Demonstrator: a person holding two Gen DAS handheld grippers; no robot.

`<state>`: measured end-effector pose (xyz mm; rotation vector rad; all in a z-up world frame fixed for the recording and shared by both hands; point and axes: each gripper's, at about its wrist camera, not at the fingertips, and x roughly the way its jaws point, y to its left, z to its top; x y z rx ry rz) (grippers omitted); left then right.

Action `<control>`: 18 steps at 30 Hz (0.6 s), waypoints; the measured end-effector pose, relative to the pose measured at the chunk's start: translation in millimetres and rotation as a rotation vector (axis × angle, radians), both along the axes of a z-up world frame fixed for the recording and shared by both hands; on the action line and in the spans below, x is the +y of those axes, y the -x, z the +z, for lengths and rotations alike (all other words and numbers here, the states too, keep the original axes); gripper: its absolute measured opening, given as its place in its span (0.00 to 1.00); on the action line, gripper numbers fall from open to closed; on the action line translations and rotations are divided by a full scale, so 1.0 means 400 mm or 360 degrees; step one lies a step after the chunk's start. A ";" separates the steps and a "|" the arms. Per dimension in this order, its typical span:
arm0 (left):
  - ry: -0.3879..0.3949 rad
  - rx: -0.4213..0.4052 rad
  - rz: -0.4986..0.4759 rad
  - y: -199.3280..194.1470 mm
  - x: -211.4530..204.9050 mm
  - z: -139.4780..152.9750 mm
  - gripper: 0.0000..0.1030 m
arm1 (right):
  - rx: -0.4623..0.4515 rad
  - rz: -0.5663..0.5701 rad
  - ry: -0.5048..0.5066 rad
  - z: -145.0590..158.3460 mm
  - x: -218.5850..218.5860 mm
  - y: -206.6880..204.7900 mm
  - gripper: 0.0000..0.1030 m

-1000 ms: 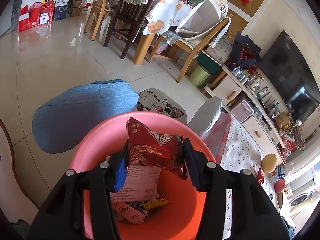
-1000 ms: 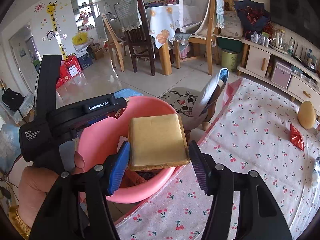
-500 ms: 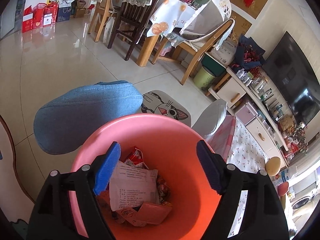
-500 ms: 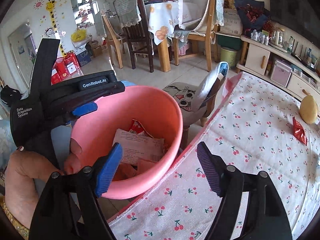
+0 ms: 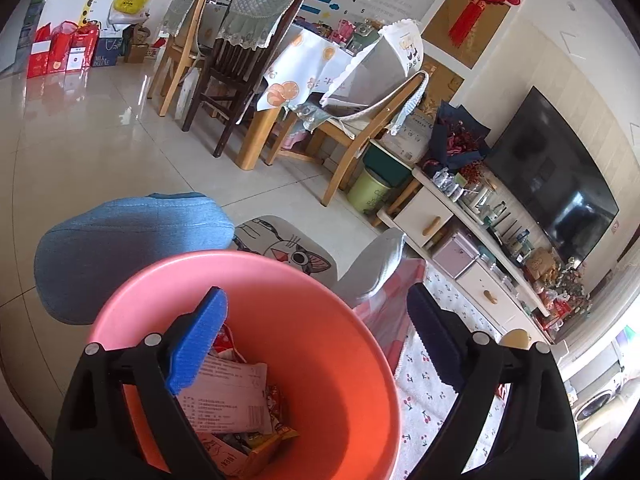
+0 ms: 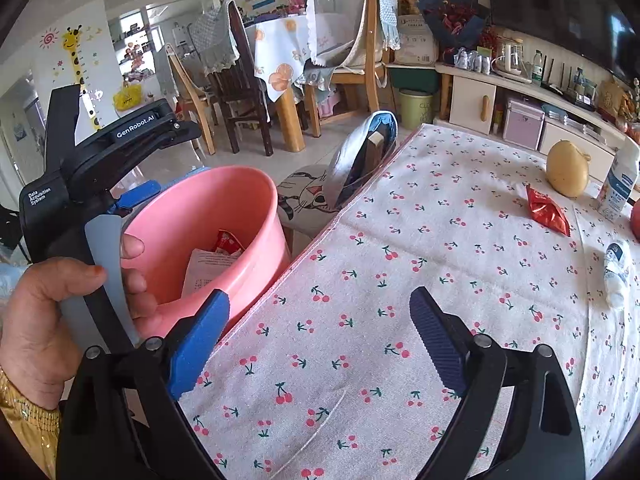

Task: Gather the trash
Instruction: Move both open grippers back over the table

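The left wrist view looks straight down into the pink bucket, where a white printed wrapper lies flat on red and yellow packets; its print is too small to read. The right wrist view alone shows the bench under its cherry-print cloth, and the trash left on it: a red foil wrapper lying with its long axis running from the far left toward the near right, just in front of a round yellow fruit, and a crumpled white wrapper nearer the right edge. A carton stands upright beside the fruit, its label unreadable. The same view shows the left tongs from the side, hanging over the bucket's far rim and held by the person's hand; their body reads "GenRobot.AI" and "Data Acquisition System". The left tongs are spreading wider with nothing between the jaws. The right tongs are also spreading, empty, over the bench edge beside the bucket. The bucket sits just off the bench's left edge.
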<state>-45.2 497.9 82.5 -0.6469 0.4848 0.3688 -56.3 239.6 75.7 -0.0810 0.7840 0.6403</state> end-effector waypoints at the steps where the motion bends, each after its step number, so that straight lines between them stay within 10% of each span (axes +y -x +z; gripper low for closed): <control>1: 0.0003 0.0000 -0.0019 -0.004 -0.005 0.001 0.89 | -0.0028 -0.0001 -0.0002 0.004 -0.010 0.005 0.91; 18: -0.0389 0.0075 -0.0292 -0.024 -0.152 0.051 0.96 | -0.0178 -0.0143 0.0180 0.023 -0.137 0.035 0.95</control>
